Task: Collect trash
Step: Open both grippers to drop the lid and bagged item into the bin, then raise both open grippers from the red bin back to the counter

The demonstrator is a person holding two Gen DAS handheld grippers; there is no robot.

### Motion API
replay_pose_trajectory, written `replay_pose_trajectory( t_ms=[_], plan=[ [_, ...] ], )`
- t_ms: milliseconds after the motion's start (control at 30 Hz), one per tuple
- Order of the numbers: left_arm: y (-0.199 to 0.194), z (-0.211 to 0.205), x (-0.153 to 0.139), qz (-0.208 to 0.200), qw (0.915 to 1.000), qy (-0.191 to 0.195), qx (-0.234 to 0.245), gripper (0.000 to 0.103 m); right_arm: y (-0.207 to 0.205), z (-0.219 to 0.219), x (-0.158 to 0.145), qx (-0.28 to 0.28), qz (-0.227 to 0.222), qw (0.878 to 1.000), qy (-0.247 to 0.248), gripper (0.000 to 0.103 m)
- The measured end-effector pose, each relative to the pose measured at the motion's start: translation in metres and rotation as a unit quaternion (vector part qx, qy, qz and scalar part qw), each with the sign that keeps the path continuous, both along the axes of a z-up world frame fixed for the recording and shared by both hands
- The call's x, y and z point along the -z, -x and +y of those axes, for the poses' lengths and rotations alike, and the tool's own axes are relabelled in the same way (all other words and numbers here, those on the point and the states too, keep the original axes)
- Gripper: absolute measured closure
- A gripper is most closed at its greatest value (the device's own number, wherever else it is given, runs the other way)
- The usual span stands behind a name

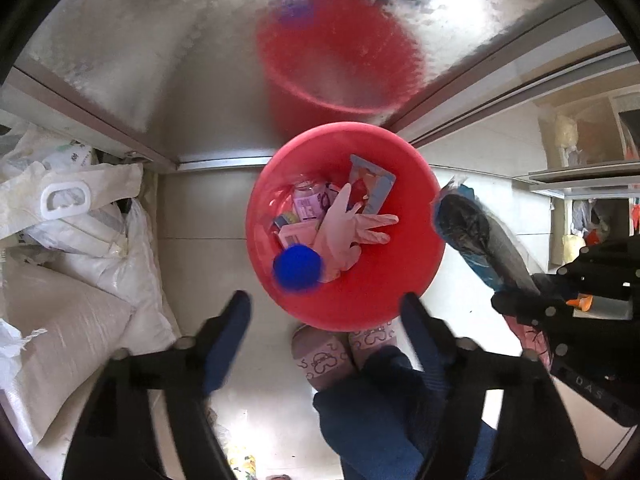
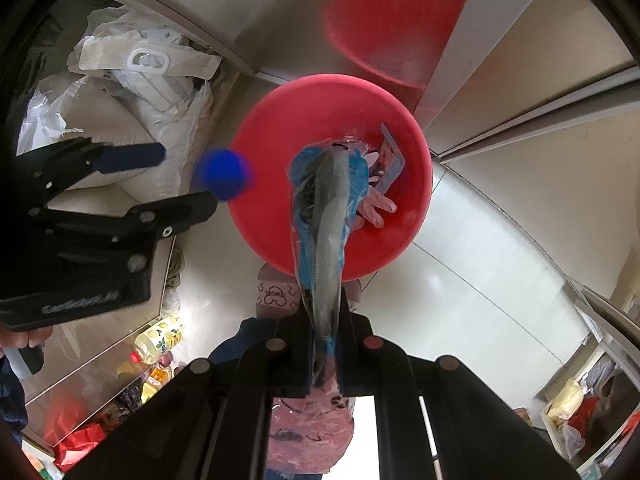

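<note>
We see the right gripper [image 2: 325,344] clamped on a blue wrapper [image 2: 326,216] at centre frame, over the red bin [image 2: 404,216]; left gripper [image 1: 326,308] jaws apart, blue ball [image 1: 298,267] just beyond.

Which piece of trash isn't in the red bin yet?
The blue-and-grey plastic wrapper: the right gripper pinches it above the red bin. The pale rubber glove and blue cap look inside already.

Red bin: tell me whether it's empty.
Not empty. The red bin holds a pink glove, cartons and a card.
</note>
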State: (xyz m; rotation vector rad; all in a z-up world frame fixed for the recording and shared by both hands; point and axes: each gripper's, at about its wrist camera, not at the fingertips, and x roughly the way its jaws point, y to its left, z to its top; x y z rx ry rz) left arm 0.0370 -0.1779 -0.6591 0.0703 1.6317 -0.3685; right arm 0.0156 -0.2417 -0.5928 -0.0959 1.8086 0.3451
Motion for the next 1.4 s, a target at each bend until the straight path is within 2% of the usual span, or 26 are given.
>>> replay_pose_trajectory(
  t_ms=[233,533,600,733,800,867,1133,1400],
  plan=[
    [0.000,0.008,-0.011,0.001,0.9999,-0.014,-0.001,0.016,-0.009,0.003,-0.001,-0.001,-0.002,1.000,-0.003,0.095],
    [0.004,0.031,-0.016,0.007,0.9996,-0.020,-0.017,0.016,-0.017,0.016,0.014,-0.021,0.016,1.000,-0.002,0.094],
    [0.005,0.035,-0.015,0.005,0.9995,-0.027,-0.016,0.016,-0.018,0.018,0.019,-0.018,0.024,1.000,-0.004,0.084],
    [0.006,0.042,-0.012,0.006,0.9991,-0.038,-0.018,0.016,-0.019,0.020,0.022,-0.015,0.023,1.000,-0.010,0.071],
    [0.007,0.045,-0.012,0.005,0.9990,-0.041,-0.019,0.014,-0.020,0.022,0.020,-0.020,0.016,1.000,-0.010,0.056],
    [0.007,0.045,-0.012,0.004,0.9988,-0.045,-0.019,0.014,-0.020,0.023,0.019,-0.023,0.009,1.000,-0.009,0.047],
    [0.007,0.049,-0.030,-0.001,0.9991,-0.031,-0.030,0.014,-0.017,0.025,-0.001,-0.026,-0.008,1.000,-0.008,0.039],
    [0.016,0.052,-0.089,-0.024,0.9984,-0.037,-0.036,0.014,-0.010,0.023,-0.058,-0.033,-0.050,0.998,-0.002,0.037]
  ],
)
